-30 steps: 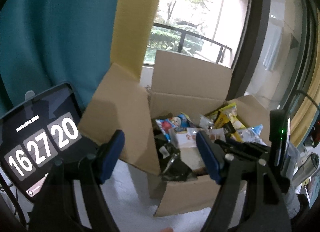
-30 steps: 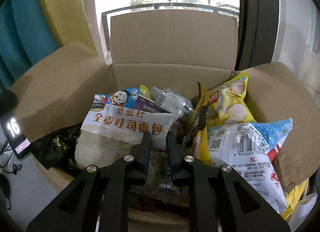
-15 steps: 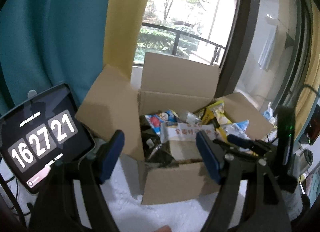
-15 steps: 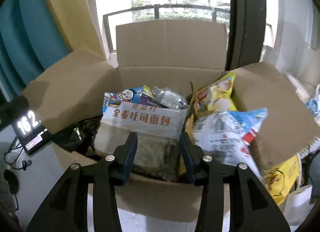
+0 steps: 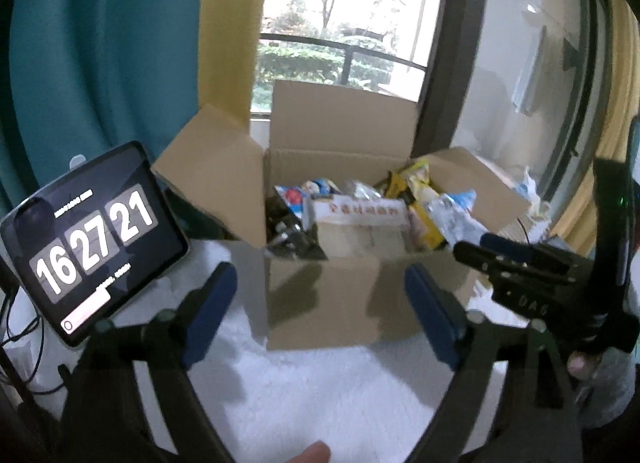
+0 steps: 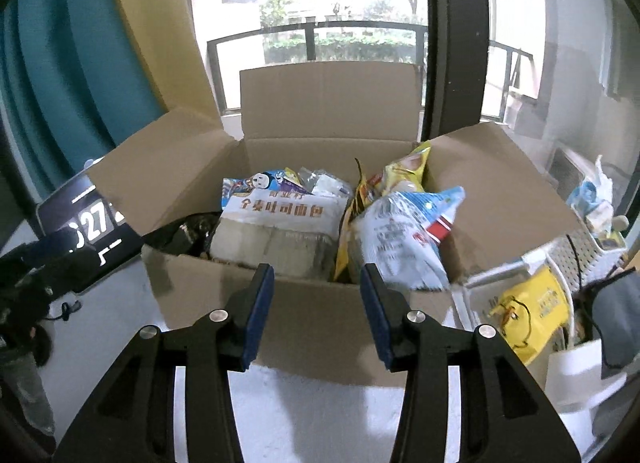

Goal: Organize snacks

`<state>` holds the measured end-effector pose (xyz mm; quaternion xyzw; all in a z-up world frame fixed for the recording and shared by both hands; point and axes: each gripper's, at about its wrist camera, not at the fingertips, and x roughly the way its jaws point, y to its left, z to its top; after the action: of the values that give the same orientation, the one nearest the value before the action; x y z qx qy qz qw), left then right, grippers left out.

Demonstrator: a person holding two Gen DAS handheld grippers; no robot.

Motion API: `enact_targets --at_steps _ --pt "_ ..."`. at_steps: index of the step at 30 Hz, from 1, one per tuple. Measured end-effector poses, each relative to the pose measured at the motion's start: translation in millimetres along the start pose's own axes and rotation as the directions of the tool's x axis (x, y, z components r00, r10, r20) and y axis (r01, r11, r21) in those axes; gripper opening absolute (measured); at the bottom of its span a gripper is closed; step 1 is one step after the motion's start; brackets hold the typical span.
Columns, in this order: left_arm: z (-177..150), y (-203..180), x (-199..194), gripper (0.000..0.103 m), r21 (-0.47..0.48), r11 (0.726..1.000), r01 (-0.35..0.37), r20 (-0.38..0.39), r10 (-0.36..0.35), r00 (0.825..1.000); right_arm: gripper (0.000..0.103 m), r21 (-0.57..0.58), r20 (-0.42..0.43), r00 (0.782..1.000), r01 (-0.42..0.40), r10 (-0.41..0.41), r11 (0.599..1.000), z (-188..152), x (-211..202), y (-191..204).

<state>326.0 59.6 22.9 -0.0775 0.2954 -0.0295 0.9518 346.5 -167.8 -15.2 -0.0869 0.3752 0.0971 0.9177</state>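
Both tongs spread wide, gripping nothing: left tongs (image 5: 320,315) and right tongs (image 6: 316,309) short of cardboard box (image 6: 320,303) front edge.

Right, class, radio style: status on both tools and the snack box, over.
Left tool open, empty, short of the cardboard box. Right tool open, empty, at the box front. Bread bag lies in the box. Nothing blocking, over.

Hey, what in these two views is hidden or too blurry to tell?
- Right wrist view: the clock tablet is partly hidden by the cardboard box flap, so only 27 reads.
- Left wrist view: the bread bag label is blurred, unreadable.
- Both views: the box bottom is hidden under the snacks.
- Right wrist view: the yellow duck packet text is too small.
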Motion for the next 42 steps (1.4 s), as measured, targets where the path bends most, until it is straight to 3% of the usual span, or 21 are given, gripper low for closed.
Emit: enact_targets --at_steps 9,22,33,42 --pt "-32 -19 -28 0.096 0.023 1.0 0.006 0.005 -0.006 1.0 0.047 -0.004 -0.003 1.0 -0.009 0.009 1.0 -30 -38 3" --pt "-65 -34 -102 0.096 0.063 0.998 -0.002 0.109 -0.005 0.994 0.048 -0.004 0.044 0.999 0.001 -0.001 1.0 -74 -111 16" --pt "-80 -55 -164 0.096 0.075 0.995 -0.069 0.219 0.051 0.975 0.049 -0.013 0.135 0.991 0.024 -0.022 1.0 -96 -180 24" --pt "-78 -64 -212 0.096 0.086 0.995 -0.058 0.32 0.028 0.947 0.058 -0.024 0.205 0.978 0.03 -0.024 0.999 -104 -226 31"
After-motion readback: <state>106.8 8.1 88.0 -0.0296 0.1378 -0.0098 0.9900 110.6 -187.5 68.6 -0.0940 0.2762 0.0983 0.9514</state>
